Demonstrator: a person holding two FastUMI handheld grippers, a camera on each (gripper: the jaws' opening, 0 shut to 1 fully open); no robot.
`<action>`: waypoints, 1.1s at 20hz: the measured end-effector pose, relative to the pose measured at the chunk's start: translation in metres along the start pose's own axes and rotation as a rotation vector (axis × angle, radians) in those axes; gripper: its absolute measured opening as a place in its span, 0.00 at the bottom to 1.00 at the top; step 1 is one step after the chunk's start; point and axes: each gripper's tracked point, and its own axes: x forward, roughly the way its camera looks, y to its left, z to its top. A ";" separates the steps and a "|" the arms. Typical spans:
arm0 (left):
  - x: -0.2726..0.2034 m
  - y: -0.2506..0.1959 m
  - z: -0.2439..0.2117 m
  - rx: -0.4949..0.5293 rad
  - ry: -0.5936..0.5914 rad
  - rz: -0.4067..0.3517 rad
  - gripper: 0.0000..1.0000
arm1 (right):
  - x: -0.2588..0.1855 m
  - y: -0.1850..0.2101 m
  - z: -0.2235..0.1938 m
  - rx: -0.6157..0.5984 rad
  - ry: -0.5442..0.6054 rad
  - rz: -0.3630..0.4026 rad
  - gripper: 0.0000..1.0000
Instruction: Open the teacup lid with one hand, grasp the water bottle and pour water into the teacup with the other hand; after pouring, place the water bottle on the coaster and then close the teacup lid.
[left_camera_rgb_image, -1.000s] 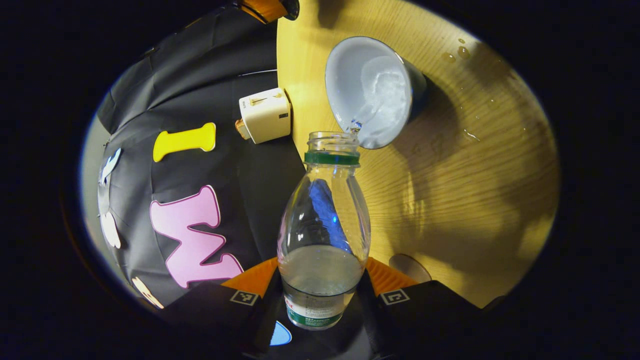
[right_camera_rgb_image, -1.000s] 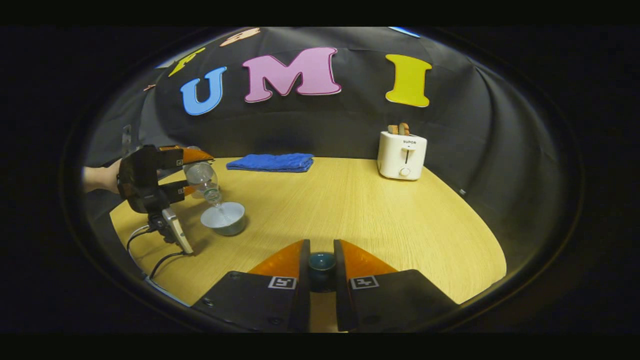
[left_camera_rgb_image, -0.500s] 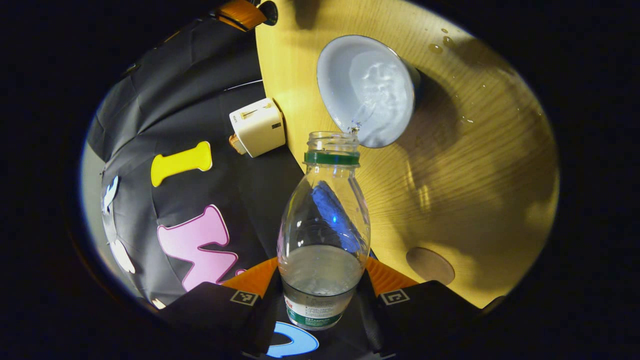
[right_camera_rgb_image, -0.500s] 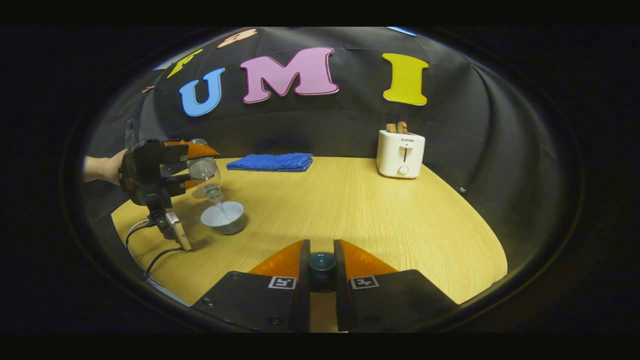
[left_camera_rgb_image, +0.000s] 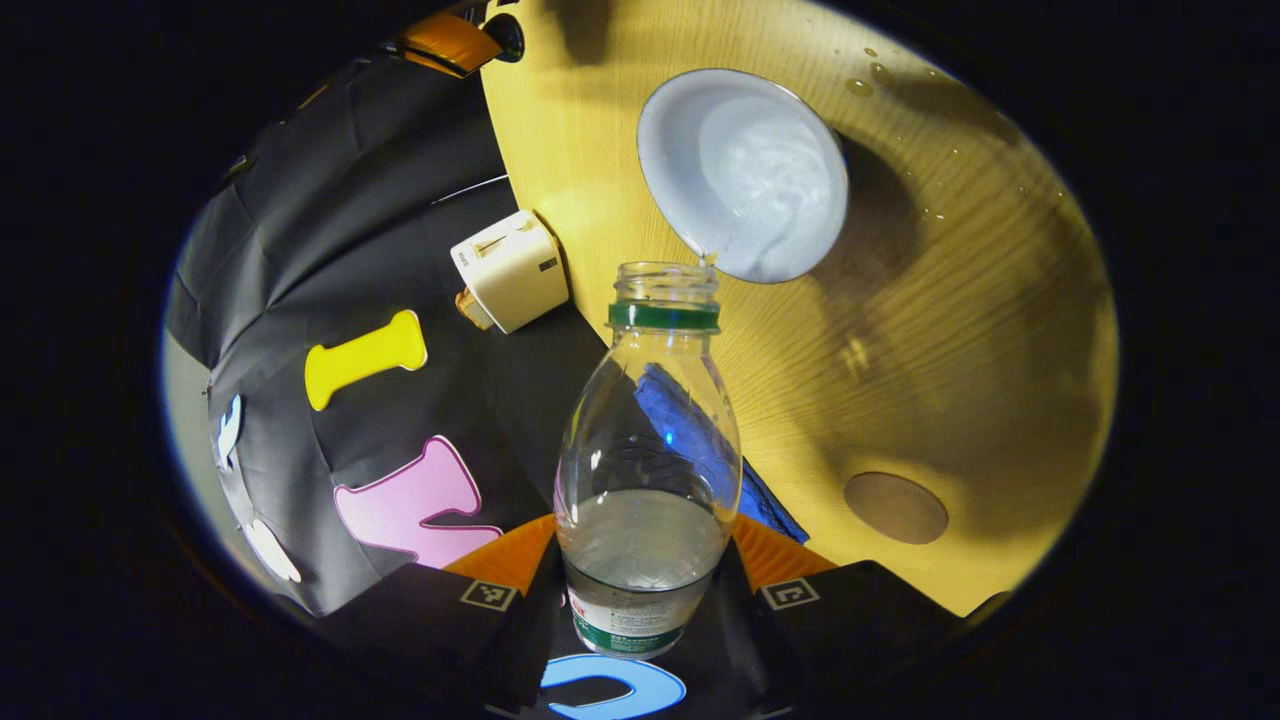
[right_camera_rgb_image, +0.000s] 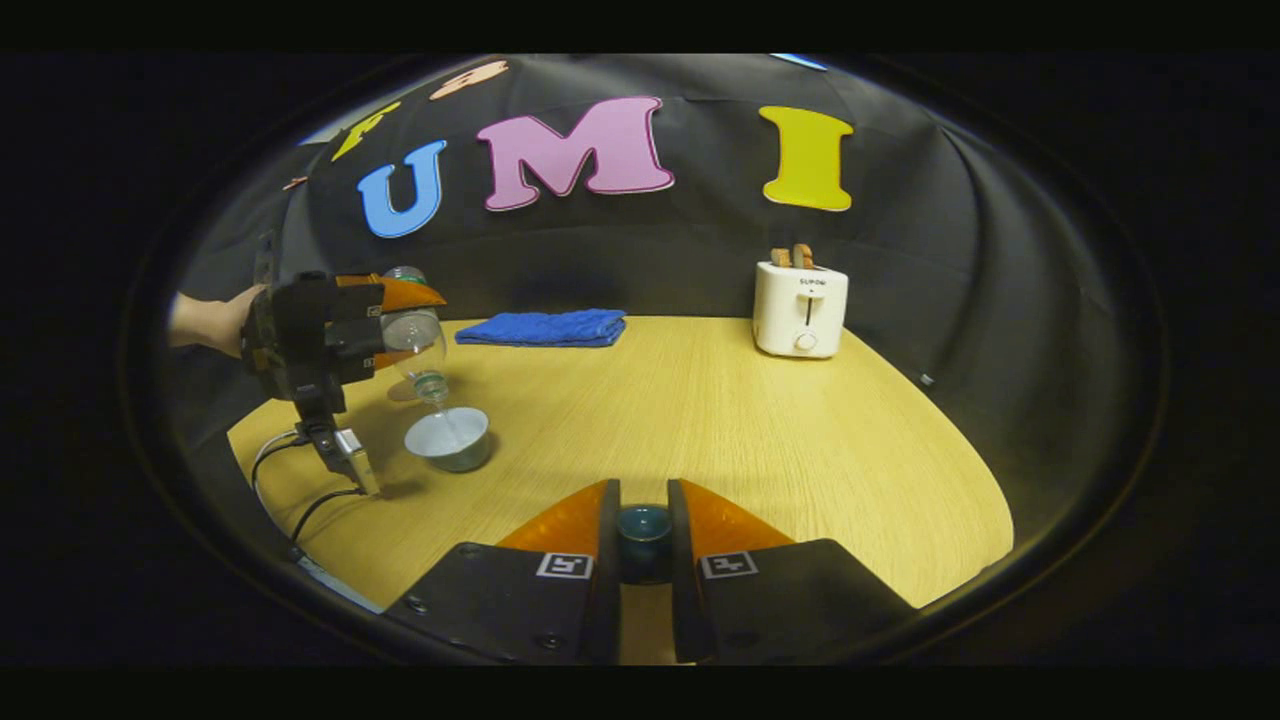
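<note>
My left gripper (left_camera_rgb_image: 645, 532) is shut on the lower body of a clear, uncapped water bottle (left_camera_rgb_image: 648, 440) with a green neck ring. The bottle is tilted, its mouth just over the near rim of the pale teacup (left_camera_rgb_image: 745, 175), which holds water. A round brown coaster (left_camera_rgb_image: 895, 507) lies on the table to the right of the bottle. In the right gripper view, my right gripper (right_camera_rgb_image: 644, 490) is shut on the dark teal knob of the teacup lid (right_camera_rgb_image: 643, 528), low over the table. Far to the left there, the left gripper (right_camera_rgb_image: 410, 330) tips the bottle (right_camera_rgb_image: 415, 345) above the teacup (right_camera_rgb_image: 450, 440).
A white toaster (right_camera_rgb_image: 805, 305) stands at the back right of the round wooden table (right_camera_rgb_image: 720, 420). A folded blue towel (right_camera_rgb_image: 545, 327) lies at the back. Cables (right_camera_rgb_image: 300, 500) trail at the table's left edge. Water drops (left_camera_rgb_image: 860, 85) dot the wood beside the teacup.
The stream from the bottle into the teacup has thinned to a drip at the mouth. The left gripper has risen slightly and turned. The right gripper has stayed put with the lid.
</note>
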 end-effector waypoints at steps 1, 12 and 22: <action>0.003 0.004 -0.002 0.009 -0.002 0.004 0.73 | -0.001 0.001 0.001 0.001 -0.001 0.001 0.19; 0.000 0.008 0.008 0.069 -0.029 -0.002 0.73 | -0.002 0.000 0.005 0.013 -0.010 -0.015 0.24; 0.001 0.007 0.011 0.012 -0.045 0.000 0.74 | -0.013 -0.006 0.001 0.018 -0.005 -0.051 0.24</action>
